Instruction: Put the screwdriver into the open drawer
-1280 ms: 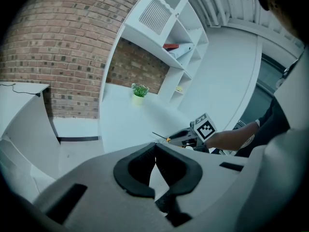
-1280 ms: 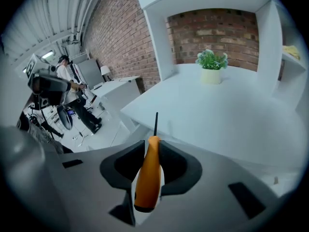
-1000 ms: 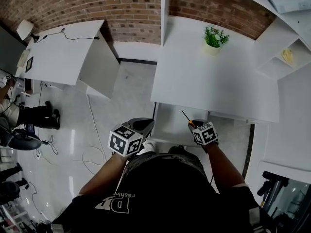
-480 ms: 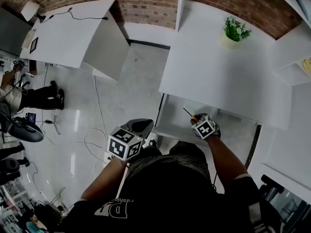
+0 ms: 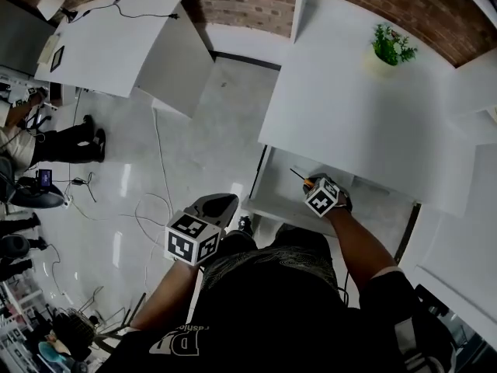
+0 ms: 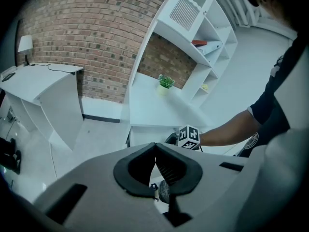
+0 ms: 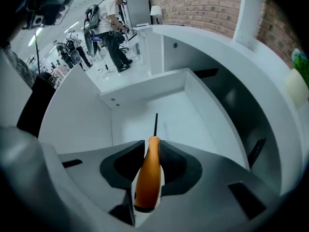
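Note:
A screwdriver (image 7: 148, 173) with an orange handle and a thin black shaft is clamped in my right gripper (image 7: 153, 144). The shaft points down into the open white drawer (image 7: 178, 115), just above its bare floor. In the head view the right gripper (image 5: 312, 185) hangs over the drawer (image 5: 272, 191) under the desk's front edge, and the screwdriver (image 5: 308, 183) sticks out up and to the left. My left gripper (image 5: 224, 202) is held over the floor to the left of the drawer. In the left gripper view the left gripper (image 6: 155, 146) has its jaws shut with nothing between them.
The white desk (image 5: 349, 115) above the drawer carries a small potted plant (image 5: 390, 47). A second white desk (image 5: 116, 45) stands at the far left. Cables (image 5: 147, 208) lie on the floor. People (image 5: 46, 142) stand at the left edge. White shelves (image 6: 203, 30) rise beside the desk.
Both grippers have sunk. The right one, rolled at the wrist, has carried the screwdriver down into the drawer's opening. The left one has drifted lower and leftward in the head view.

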`<state>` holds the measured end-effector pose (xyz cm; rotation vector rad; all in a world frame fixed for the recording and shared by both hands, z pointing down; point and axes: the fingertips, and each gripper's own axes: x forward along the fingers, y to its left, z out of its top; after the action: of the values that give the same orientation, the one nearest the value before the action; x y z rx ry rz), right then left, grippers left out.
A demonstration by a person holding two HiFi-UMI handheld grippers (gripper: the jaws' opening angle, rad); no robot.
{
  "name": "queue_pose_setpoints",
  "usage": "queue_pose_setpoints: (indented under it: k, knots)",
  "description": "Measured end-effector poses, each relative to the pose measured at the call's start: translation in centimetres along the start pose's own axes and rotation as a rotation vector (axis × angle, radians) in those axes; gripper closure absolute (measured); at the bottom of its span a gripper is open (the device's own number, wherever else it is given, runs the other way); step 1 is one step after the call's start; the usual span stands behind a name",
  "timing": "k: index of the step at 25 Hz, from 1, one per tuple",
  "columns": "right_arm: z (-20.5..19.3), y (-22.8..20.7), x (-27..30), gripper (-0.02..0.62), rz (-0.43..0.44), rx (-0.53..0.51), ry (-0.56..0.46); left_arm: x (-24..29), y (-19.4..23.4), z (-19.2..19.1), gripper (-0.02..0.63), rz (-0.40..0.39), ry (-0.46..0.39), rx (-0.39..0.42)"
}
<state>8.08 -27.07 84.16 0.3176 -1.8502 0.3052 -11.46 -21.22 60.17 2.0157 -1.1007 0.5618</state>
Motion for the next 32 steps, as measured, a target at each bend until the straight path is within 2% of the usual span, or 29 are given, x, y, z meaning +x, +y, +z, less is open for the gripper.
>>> queue_pose_setpoints:
  k: [7,18,23,32]
  knots:
    - [1.1,0.1,2.0,0.497,0.019,-0.104,0.016,-1.1,0.4,-0.4,0.588,0.036,-0.009,-0.03]
    - [2.1,-0.3,5.5,0.495,-0.034,-0.359,0.053,-1.8,1.2,-2.7,0.588,0.09,0.009,-0.081]
    - [1.6,-0.4,7.3,0.494,-0.044,-0.407,0.085,-2.6,1.8,-4.0,0.588,0.114,0.012,-0.114]
    - [0.8,-0.9,8.8,0.491,-0.049,-0.424,0.134,-3.0,3.5,-4.7,0.588,0.143,-0.002,-0.167]
